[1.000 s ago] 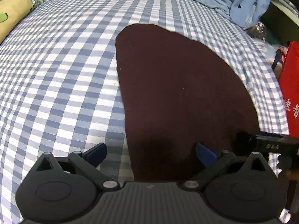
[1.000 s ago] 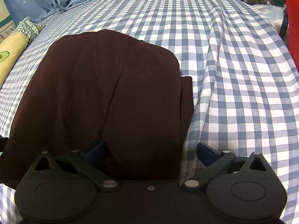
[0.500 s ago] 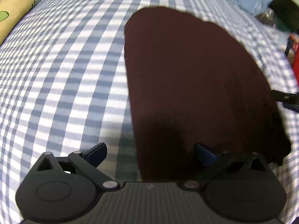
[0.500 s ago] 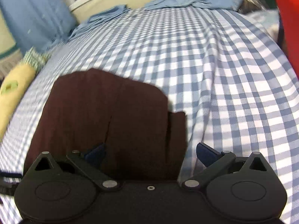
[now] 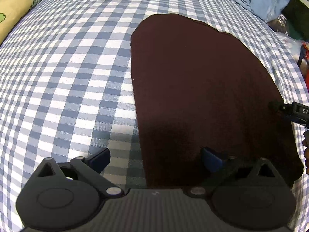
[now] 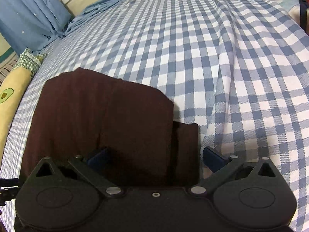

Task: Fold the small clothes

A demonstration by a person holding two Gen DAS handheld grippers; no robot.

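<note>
**A:** Where do you stand with the dark brown garment (image 5: 202,89)?

**B:** It lies flat on the checked bedsheet (image 5: 67,77), partly folded by the look of it. In your right wrist view one layer is turned over the body, and a narrower strip of the same cloth (image 6: 188,150) pokes out past its right edge. So I judge at least one fold is done, but the bundle is not yet compact.

**A:** And your claws?

**B:** Your left claw (image 5: 156,157) is spread wide, one finger over the bare sheet, the other over the near left part of the cloth, pinching nothing. Your right claw (image 6: 154,157) is also spread, straddling the near right edge where the strip sticks out, gripping nothing that I can see.

**A:** What is left?

**B:** Probably tucking that loose strip in, then folding the near end toward the far end. Whether the cloth is a shirt or trousers I cannot tell. Other pale blue clothes (image 6: 100,3) lie bunched at the far side of the bed; if they belong to the job, most of it is still ahead of you.
</note>
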